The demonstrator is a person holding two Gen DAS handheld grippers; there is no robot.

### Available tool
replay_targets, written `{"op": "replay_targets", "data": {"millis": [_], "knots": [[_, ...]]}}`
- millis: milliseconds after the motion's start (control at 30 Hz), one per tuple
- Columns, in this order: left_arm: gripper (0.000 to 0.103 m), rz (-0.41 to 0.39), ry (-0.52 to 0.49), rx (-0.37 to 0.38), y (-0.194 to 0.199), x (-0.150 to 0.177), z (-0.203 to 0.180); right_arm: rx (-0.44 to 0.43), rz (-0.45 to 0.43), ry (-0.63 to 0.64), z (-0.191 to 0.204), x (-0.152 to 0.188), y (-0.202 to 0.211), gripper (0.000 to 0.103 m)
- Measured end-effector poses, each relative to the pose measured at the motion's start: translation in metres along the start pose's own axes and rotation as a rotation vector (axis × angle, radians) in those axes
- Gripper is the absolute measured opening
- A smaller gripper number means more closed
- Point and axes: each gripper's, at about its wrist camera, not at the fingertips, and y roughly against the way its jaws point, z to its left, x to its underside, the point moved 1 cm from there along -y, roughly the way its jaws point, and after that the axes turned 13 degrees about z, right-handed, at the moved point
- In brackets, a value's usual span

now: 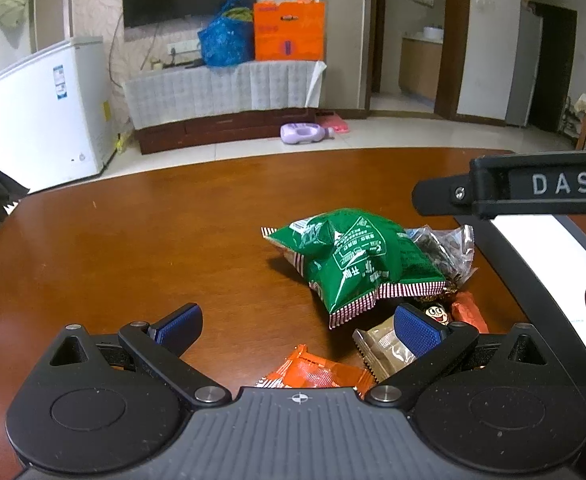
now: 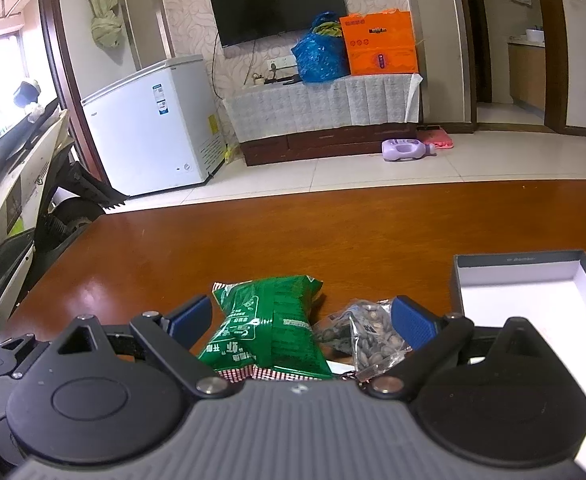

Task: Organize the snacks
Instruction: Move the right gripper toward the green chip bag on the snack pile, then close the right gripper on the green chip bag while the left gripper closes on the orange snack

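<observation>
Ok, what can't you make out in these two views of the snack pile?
- Left wrist view: brown foil packet partly behind the left gripper's blue finger pad.
- Small cartoon-face snack: mostly buried under the green crisp bag.
- Right wrist view: dark open box cut off by the frame edge.
- Clear seed bag: label unreadable.

Snack pile (image 1: pixel 369 276) mid-table (image 1: pixel 133 240); box (image 2: pixel 533 292) right of it; seed bag (image 2: pixel 367 332) between chip bag (image 2: pixel 269 332) and box.
</observation>
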Motion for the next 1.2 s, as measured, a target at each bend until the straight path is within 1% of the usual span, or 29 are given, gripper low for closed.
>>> {"op": "replay_targets", "data": {"millis": [200,433,567,833,1000,1100,1200], "knots": [[0.103,-0.013,-0.048,-0.027,-0.004,0.005,-0.008,0.001,0.019,0.012,0.005,-0.002,-0.009,0.098],[0.103,0.000,-0.038,-0.016,-0.006,0.011,-0.003,0.002,0.023,0.035,0.016,-0.006,-0.017,0.098],[0.103,-0.002,-0.054,-0.019,-0.006,0.013,-0.004,0.011,0.027,0.052,0.021,-0.007,-0.024,0.098],[0.103,0.013,-0.104,0.000,-0.011,0.025,-0.009,0.018,0.048,0.088,0.033,-0.013,-0.041,0.098],[0.103,0.014,-0.149,0.034,-0.016,0.031,-0.017,0.024,0.069,0.107,0.040,-0.018,-0.054,0.098],[0.103,0.027,-0.143,0.060,-0.021,0.034,-0.017,0.037,0.078,0.114,0.043,-0.019,-0.063,0.098],[0.103,0.033,-0.110,0.058,-0.025,0.035,-0.009,0.047,0.097,0.127,0.047,-0.022,-0.072,0.098]]}}
